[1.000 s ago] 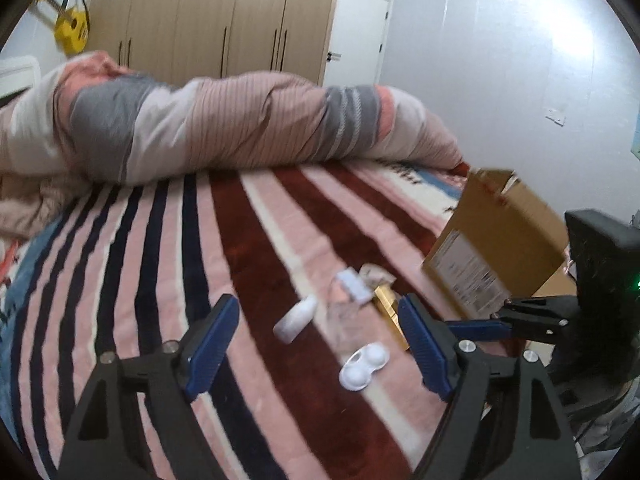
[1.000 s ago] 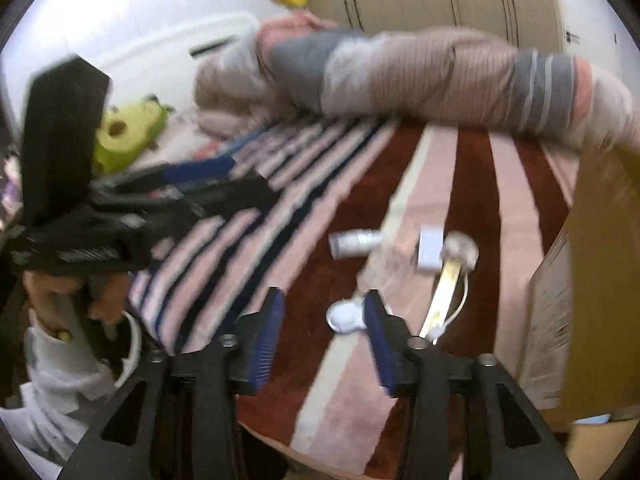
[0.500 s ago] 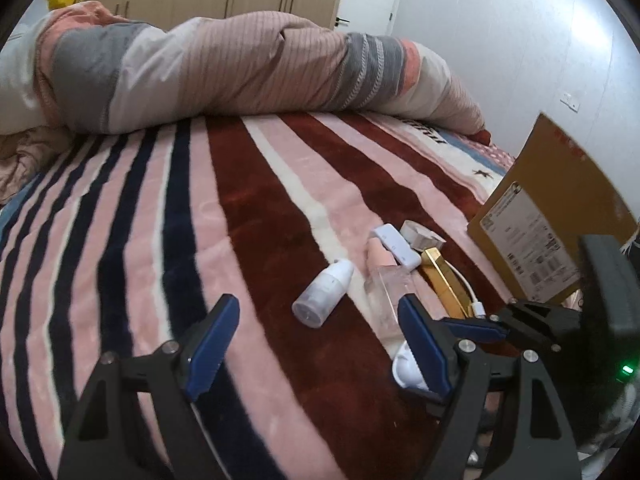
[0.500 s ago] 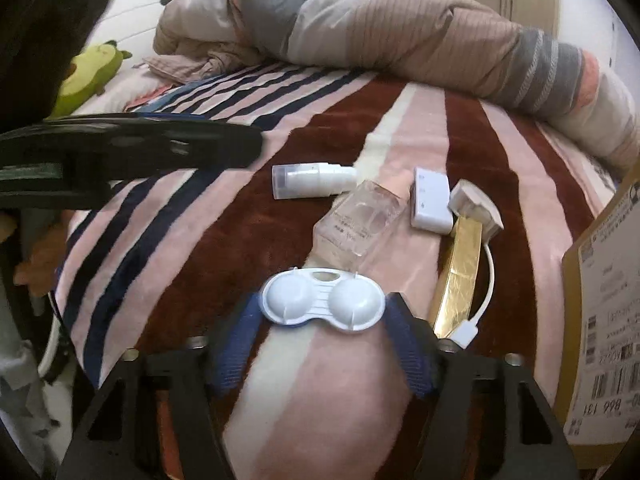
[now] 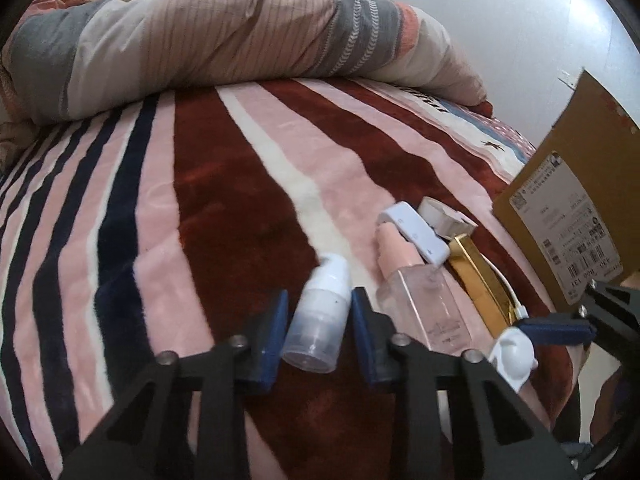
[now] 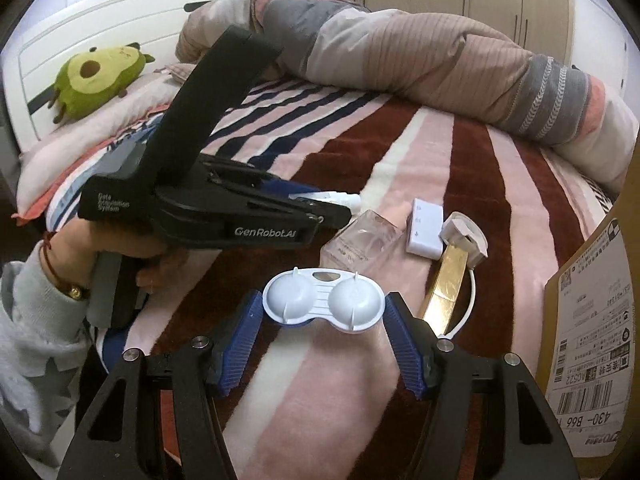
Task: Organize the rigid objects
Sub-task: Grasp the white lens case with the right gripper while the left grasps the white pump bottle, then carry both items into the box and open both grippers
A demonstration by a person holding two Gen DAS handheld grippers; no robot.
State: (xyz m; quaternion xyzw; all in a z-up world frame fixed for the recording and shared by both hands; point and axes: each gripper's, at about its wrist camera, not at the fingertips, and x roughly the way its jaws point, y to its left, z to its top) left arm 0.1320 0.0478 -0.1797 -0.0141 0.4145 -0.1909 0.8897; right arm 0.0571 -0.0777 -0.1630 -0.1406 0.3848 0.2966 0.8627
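The left gripper [image 5: 318, 330] has its blue pads on either side of a small white pump bottle [image 5: 320, 316] lying on the striped blanket [image 5: 224, 208], pads touching or nearly touching its sides. Just to the right lies a clear bottle with a pink cap [image 5: 416, 296], a white adapter [image 5: 416, 234] across its cap, then a gold bar [image 5: 478, 280] and white cable [image 5: 508, 292]. The right gripper [image 5: 560, 330] holds a white contact lens case [image 5: 514, 354] near a cardboard box [image 5: 576, 200]. A rolled duvet [image 5: 240, 40] lies behind
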